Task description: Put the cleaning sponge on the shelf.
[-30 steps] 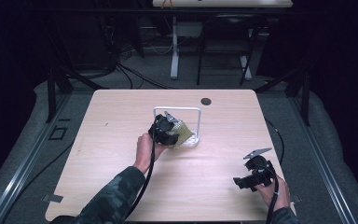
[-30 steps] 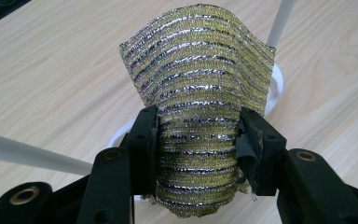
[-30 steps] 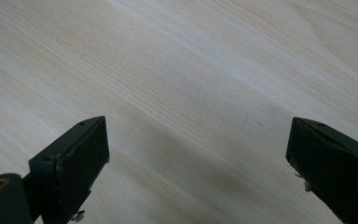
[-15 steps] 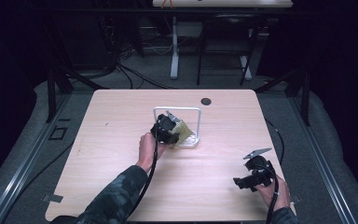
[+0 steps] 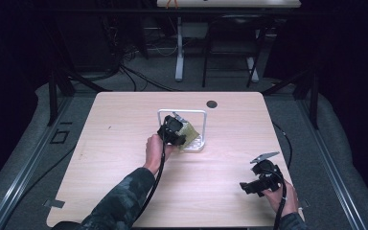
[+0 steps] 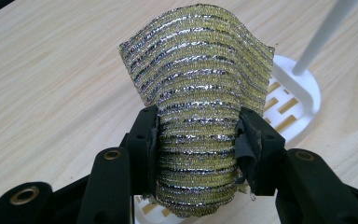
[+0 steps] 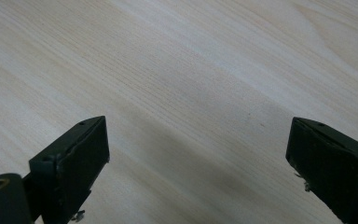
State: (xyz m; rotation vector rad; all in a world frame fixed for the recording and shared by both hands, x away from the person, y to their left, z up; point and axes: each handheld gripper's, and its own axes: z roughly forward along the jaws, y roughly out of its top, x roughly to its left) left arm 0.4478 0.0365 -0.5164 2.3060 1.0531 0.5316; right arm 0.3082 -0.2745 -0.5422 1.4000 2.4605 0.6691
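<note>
Where the fixed camera looks down on the pale wooden table (image 5: 124,143), the left gripper (image 5: 176,132) sits near the middle of the tabletop, held by the person's left hand (image 5: 154,149), whose camouflage-patterned sleeve (image 5: 120,201) comes up from the bottom edge. Its jaws are clamped on a yellow-and-silver scouring cloth (image 5: 189,130), which hangs just above the slotted base of a white rack (image 5: 197,143); the rack's thin white frame stands upright behind the cloth. Well apart, near the table's front right corner, the right gripper (image 5: 247,187) rests low over the wood in the right hand (image 5: 282,196), with its grey plate on top and a black cable trailing back towards the person. A small dark round hole (image 5: 212,104) lies near the far edge of the table. From the left gripper view, the two black jaws press against either side of the scouring cloth (image 6: 198,116), which bulges between them and fans out upward in glittering striped ridges. Behind it, to the right, the rack's round white base (image 6: 289,105) with its slots rests on the table, and one white rod slants up out of the corner. From the right gripper view, the jaws stand wide apart with nothing between them, above bare wood grain (image 7: 191,93).
</note>
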